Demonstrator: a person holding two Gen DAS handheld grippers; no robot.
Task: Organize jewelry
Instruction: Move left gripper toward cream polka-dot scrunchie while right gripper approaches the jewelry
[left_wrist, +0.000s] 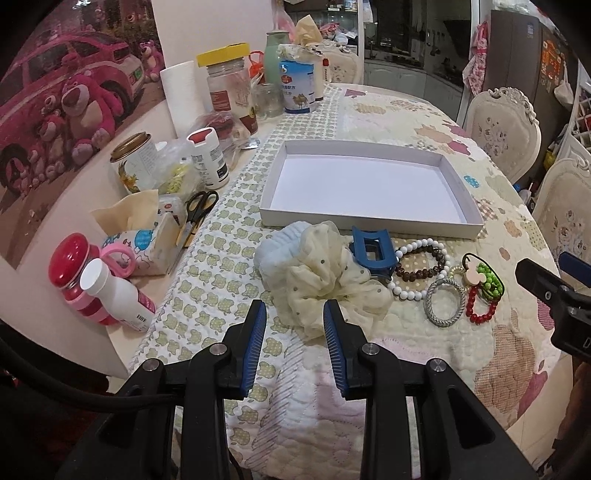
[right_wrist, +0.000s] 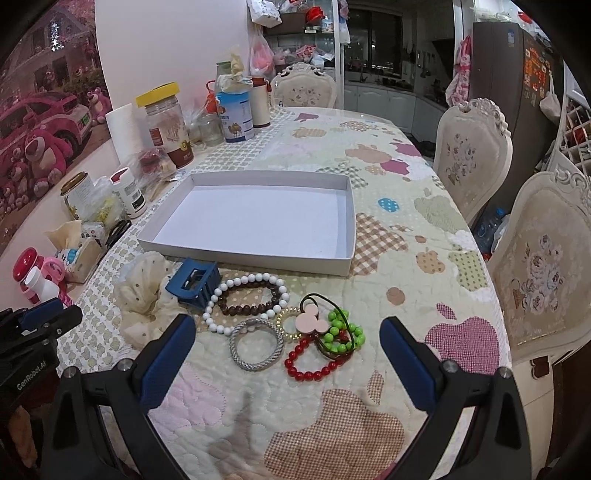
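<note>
- Jewelry is lying in a tangled row on the quilt (right_wrist: 388, 236), just in front of the white tray (right_wrist: 347, 229), which is sitting bare.
- Left gripper (left_wrist: 294, 314) is hovering released and grasping nothing beside the cream scrunchie (left_wrist: 325, 280); its loose folds are likely dragging the blue claw clip (left_wrist: 371, 251) along.
- Right gripper (right_wrist: 288, 332) is gaping wide over the grey bracelet (right_wrist: 255, 343); the red beads (right_wrist: 314, 362) and green beads (right_wrist: 341, 332) are overlapping, risking snagging together.

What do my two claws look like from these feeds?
Both are black plastic with two fingers, blue ribbed pads and silver pivot bolts. The left claw has a black cable at its lower left. The right claw looks the same; white "GenRobot.AI" lettering marks the left one's body.
</note>
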